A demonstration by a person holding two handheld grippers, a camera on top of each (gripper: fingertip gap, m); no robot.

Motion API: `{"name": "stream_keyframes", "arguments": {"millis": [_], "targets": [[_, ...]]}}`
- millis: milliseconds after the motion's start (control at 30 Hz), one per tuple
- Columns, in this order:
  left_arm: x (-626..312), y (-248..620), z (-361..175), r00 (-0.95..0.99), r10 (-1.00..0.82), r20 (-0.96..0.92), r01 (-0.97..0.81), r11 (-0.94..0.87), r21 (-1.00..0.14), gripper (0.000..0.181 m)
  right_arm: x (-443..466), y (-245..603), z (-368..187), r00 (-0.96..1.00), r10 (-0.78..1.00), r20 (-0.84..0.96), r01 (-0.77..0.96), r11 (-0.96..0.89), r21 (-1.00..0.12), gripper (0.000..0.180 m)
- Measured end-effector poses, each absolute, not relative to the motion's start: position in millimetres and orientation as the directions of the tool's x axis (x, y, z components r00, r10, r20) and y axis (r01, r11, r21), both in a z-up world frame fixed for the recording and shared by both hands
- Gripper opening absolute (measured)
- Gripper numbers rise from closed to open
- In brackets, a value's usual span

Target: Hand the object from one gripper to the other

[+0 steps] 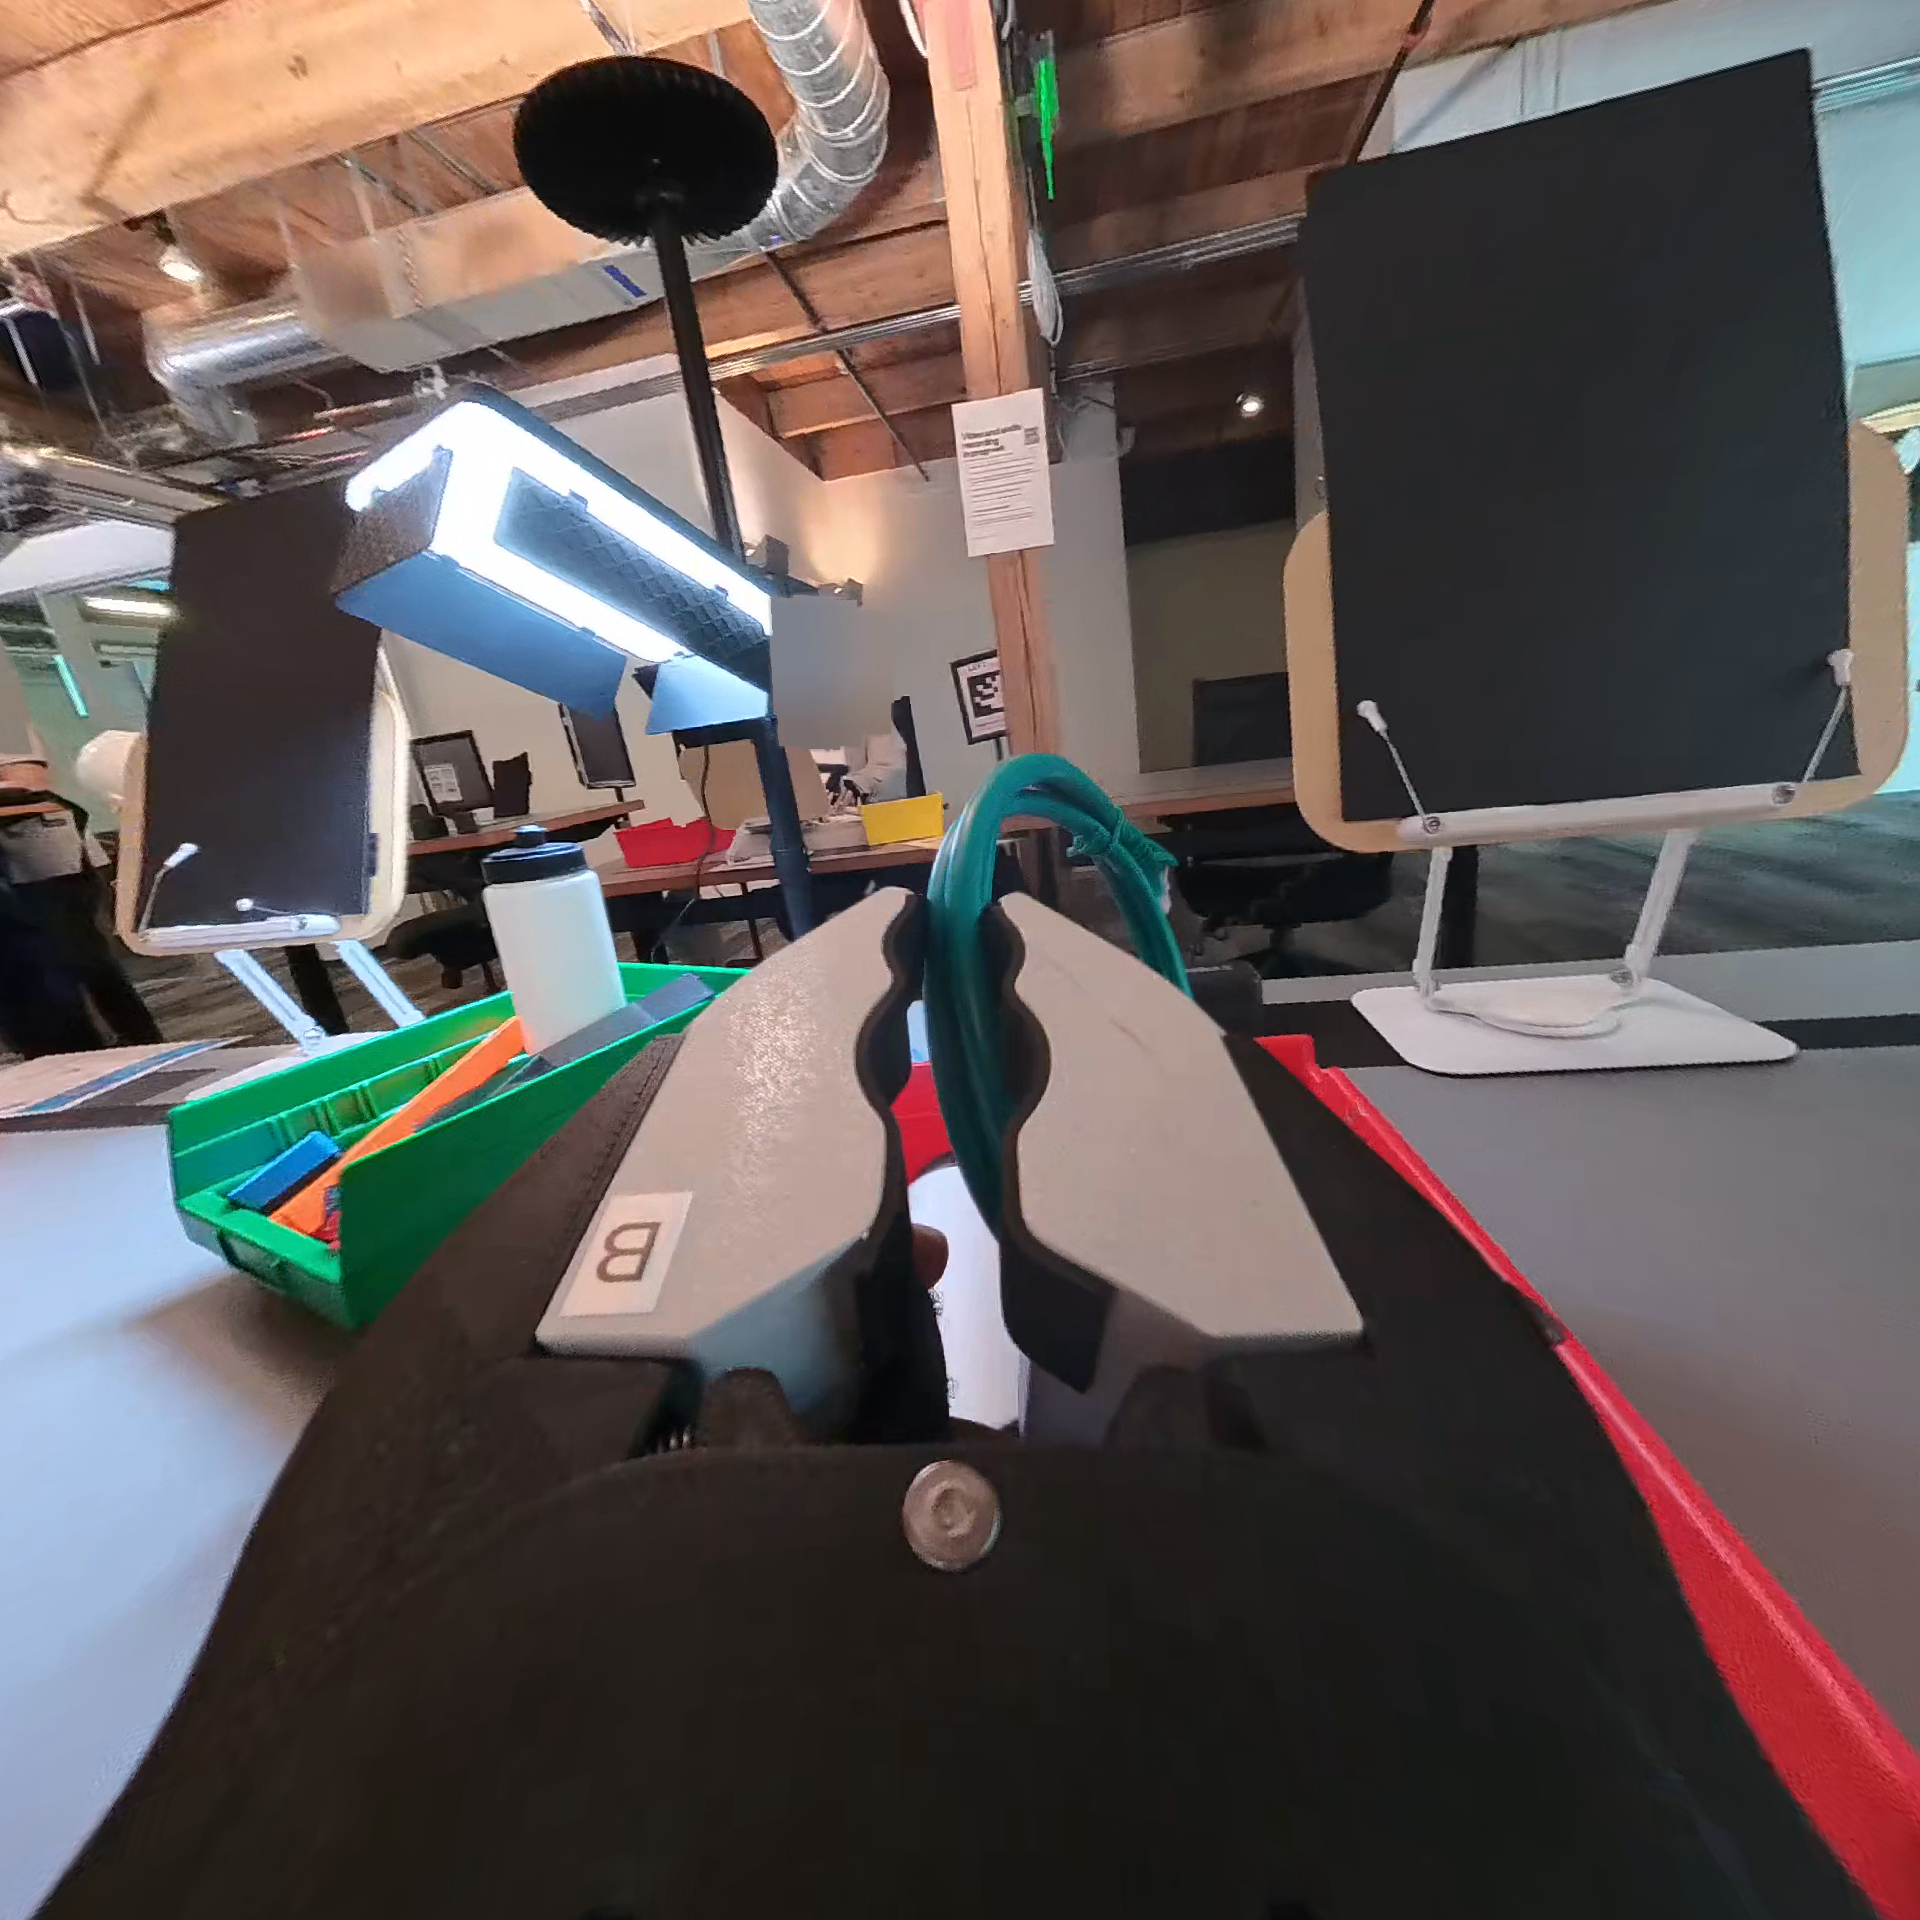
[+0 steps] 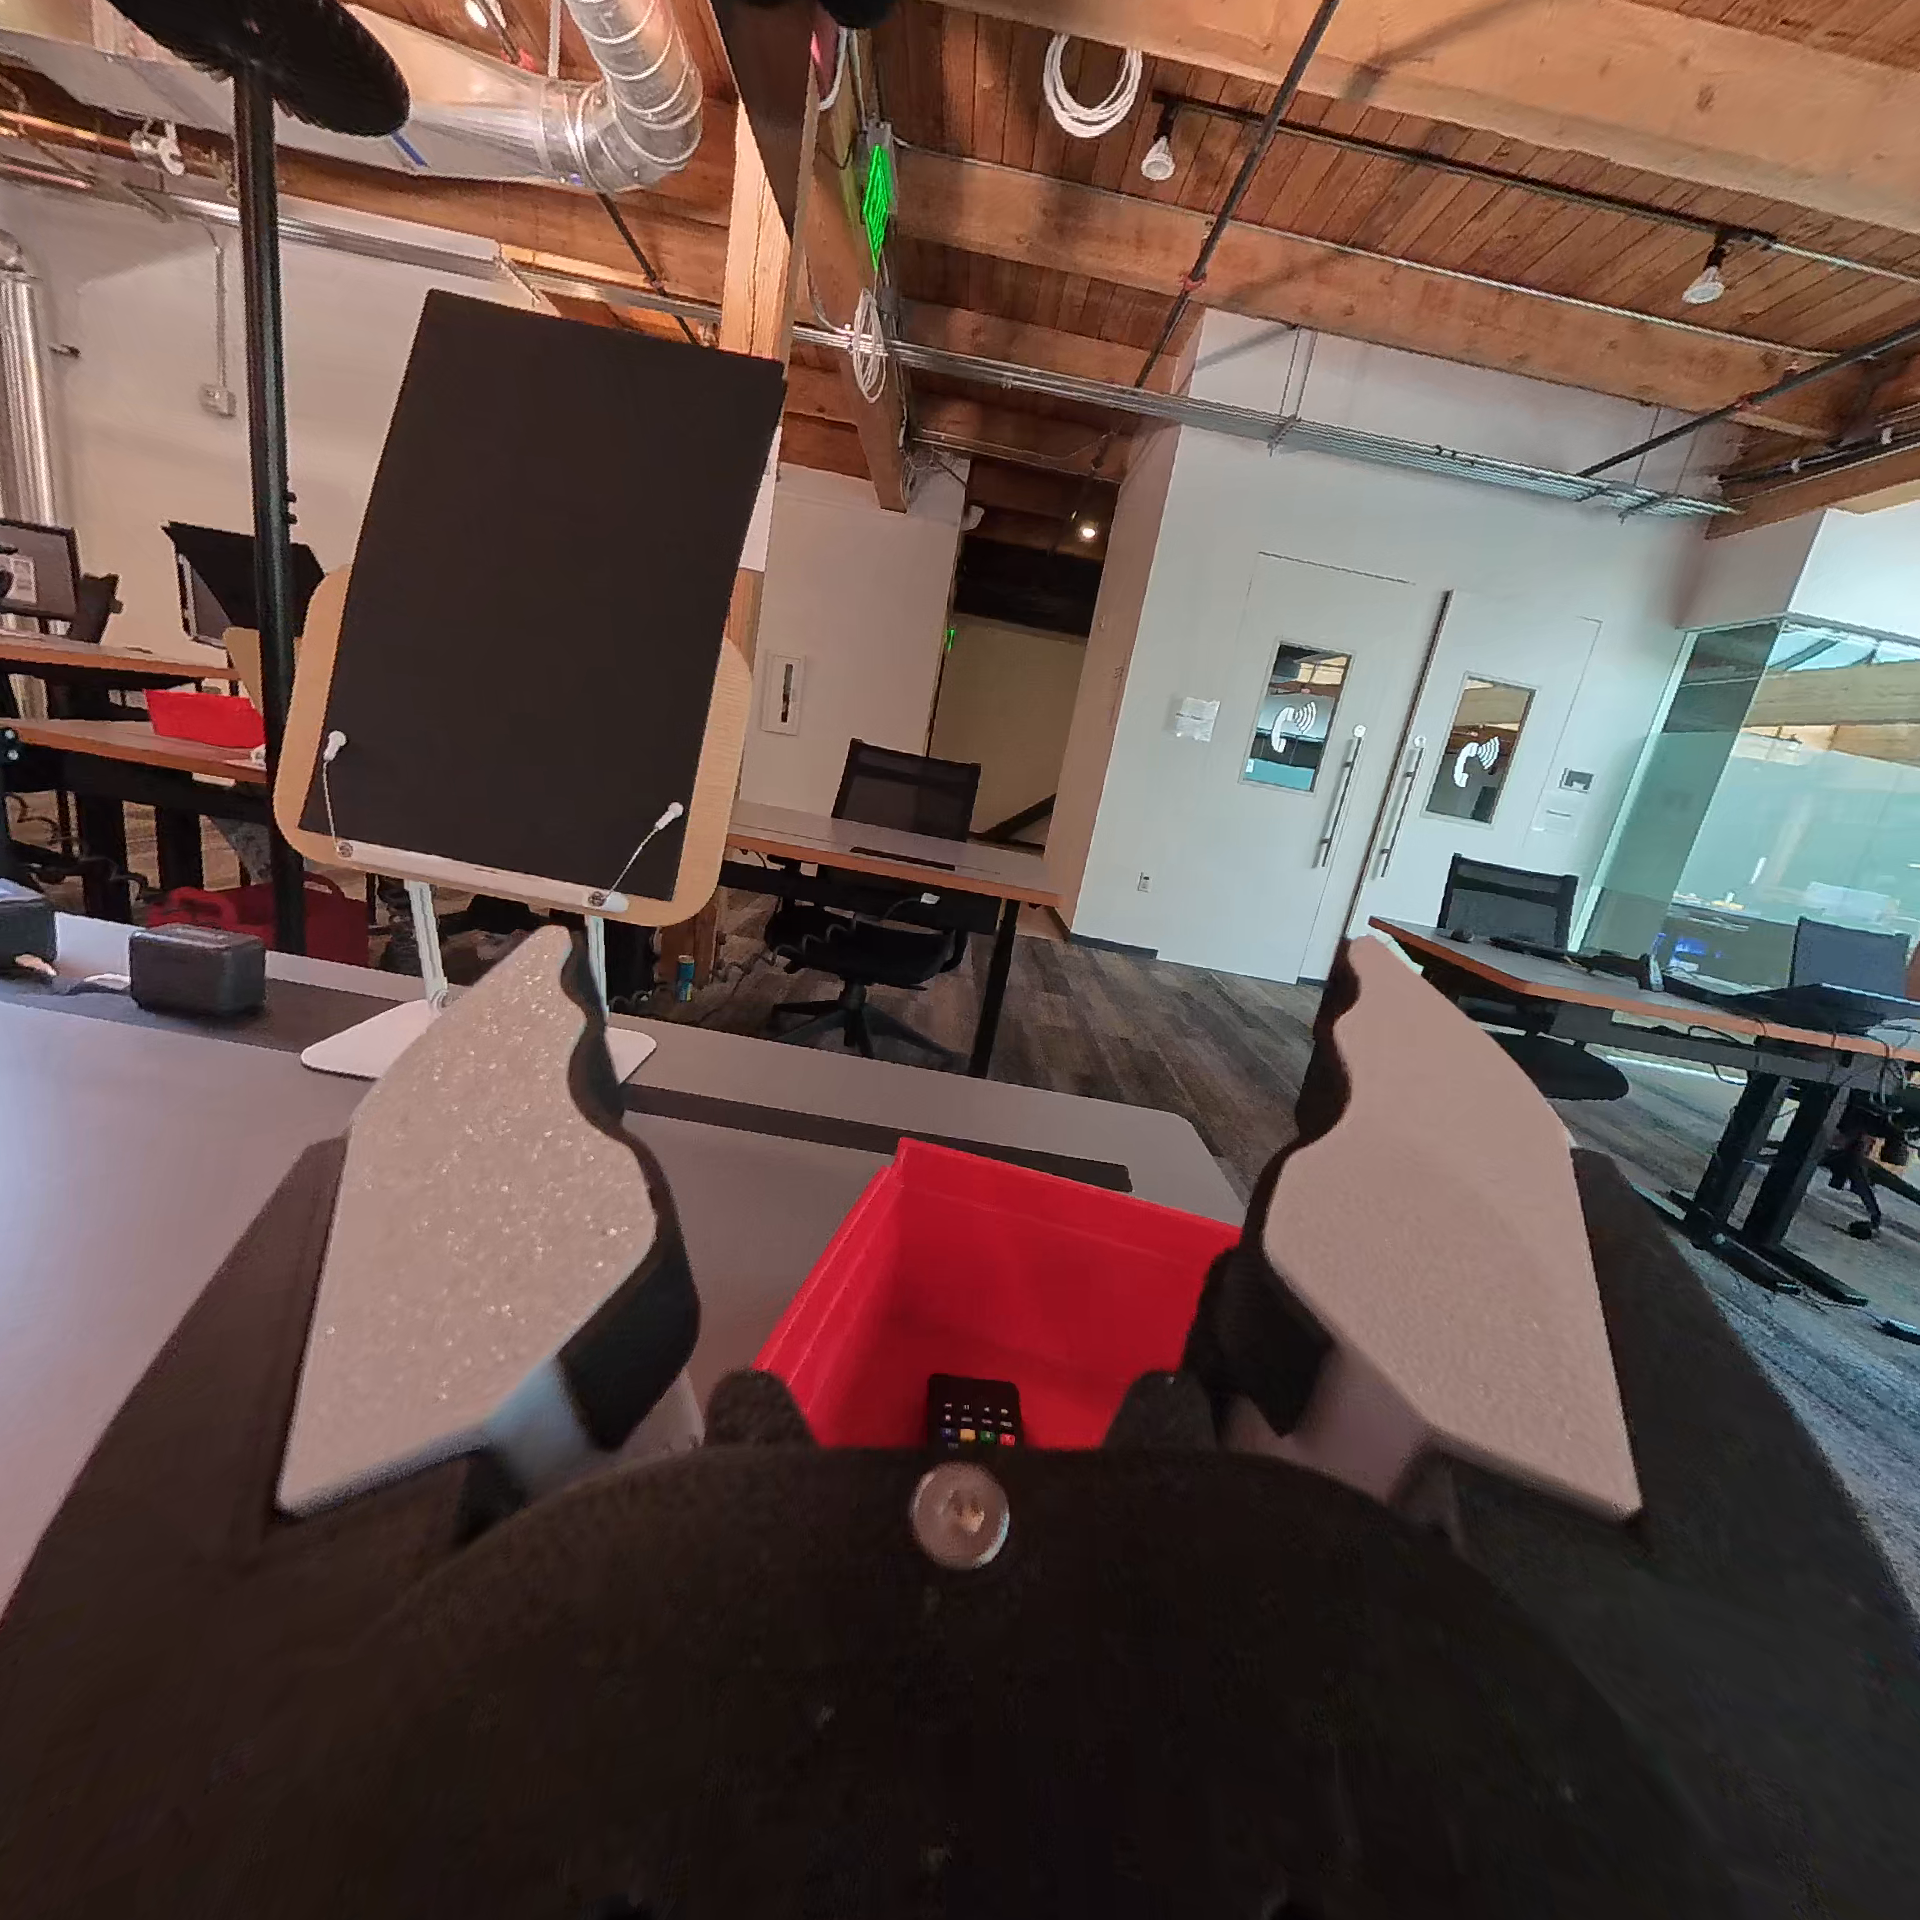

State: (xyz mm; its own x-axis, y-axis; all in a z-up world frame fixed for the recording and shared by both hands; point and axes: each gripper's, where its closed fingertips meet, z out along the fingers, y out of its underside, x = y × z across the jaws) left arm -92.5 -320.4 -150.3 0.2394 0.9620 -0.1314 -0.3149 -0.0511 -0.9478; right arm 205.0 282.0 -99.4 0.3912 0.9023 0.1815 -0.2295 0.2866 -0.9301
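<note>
My left gripper (image 1: 961,914) is shut on a coiled green cable (image 1: 971,1049). The coil stands upright between the grey fingers, and its loop rises above the fingertips and hangs off to the right. My right gripper (image 2: 956,966) is open and empty, with its jaws wide apart. It is held above a red bin (image 2: 997,1288). A small black keypad device with coloured buttons (image 2: 974,1411) lies in that bin. Neither gripper shows in the other's view.
A green bin (image 1: 416,1174) with orange and blue items and a white bottle (image 1: 551,935) sits left of my left gripper. A red bin's rim (image 1: 1683,1538) runs along the right. A black panel on a white stand (image 1: 1569,468) (image 2: 540,613) stands on the grey table (image 2: 156,1132). The gap from one gripper's tips to the other's is roughly 65 cm.
</note>
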Motion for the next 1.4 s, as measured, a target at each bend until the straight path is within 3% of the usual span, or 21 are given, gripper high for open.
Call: {"name": "stream_keyframes", "arguments": {"millis": [500,767,900,1067,1200,1400], "targets": [[-98,-308,-165,0.297,0.942,-0.158,-0.229,-0.090,-0.969,0.012,194,279,-113,0.371,0.898,0.237,-0.146,0.308,-0.940,0.128],[-133,-310,-250,0.327,0.917,-0.229,0.187,-0.301,-0.935,0.015,192,279,-116,0.365,0.898,0.245,-0.129,0.309,-0.942,0.128],[-129,-314,-249,0.313,0.900,-0.303,0.152,-0.363,-0.919,0.035,192,279,-116,0.367,0.895,0.254,-0.120,0.317,-0.941,0.129],[-99,-317,-221,0.378,0.846,-0.376,0.022,-0.415,-0.910,0.039,191,278,-117,0.364,0.895,0.258,-0.115,0.318,-0.941,0.129],[-84,-315,-235,0.491,0.741,-0.457,0.045,-0.546,-0.836,0.038,189,276,-118,0.358,0.895,0.265,-0.112,0.323,-0.940,0.129],[-103,-310,-272,0.558,0.532,-0.637,0.068,-0.795,-0.603,0.034,189,275,-118,0.357,0.892,0.277,-0.102,0.332,-0.938,0.129]]}}
